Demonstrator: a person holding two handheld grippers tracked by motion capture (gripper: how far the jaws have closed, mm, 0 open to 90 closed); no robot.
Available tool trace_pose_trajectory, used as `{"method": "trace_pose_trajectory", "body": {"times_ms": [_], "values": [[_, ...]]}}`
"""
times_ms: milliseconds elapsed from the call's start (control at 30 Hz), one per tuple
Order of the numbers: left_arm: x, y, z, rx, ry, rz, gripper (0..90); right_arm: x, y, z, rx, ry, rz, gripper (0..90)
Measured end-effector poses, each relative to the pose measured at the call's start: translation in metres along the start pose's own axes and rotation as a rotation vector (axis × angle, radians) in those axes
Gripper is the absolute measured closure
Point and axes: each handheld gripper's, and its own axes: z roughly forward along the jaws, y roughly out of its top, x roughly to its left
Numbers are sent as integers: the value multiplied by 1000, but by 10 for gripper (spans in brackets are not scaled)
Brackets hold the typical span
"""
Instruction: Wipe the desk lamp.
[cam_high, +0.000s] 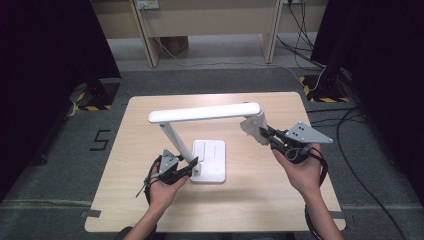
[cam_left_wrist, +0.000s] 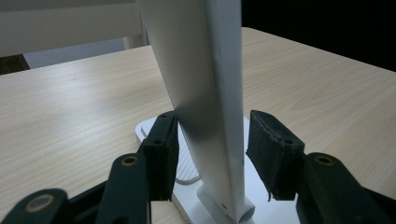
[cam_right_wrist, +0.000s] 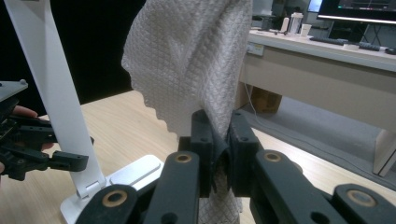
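A white plastic desk lamp (cam_high: 209, 159) stands on the pale wooden table (cam_high: 150, 200), its flat square base near the front edge and its long head reaching out to the right. The left gripper (cam_high: 189, 166) sits low at the slanted lamp arm (cam_left_wrist: 210, 116), its jaws partly apart with the arm between them; the left pad touches the arm, the right pad stands just clear. The right gripper (cam_high: 264, 132) pinches a white quilted paper cloth (cam_right_wrist: 191, 60) tightly between its jaws, holding it up against the right end of the lamp head (cam_high: 205, 113).
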Motion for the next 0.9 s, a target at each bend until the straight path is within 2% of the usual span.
{"method": "trace_pose_trajectory", "body": {"times_ms": [400,900], "values": [[0,1,1,20,26,41,603,2,3,4,-6,18,7,837],[-2,1,1,22,36,49,604,4,6,7,-5,29,5,837]]}}
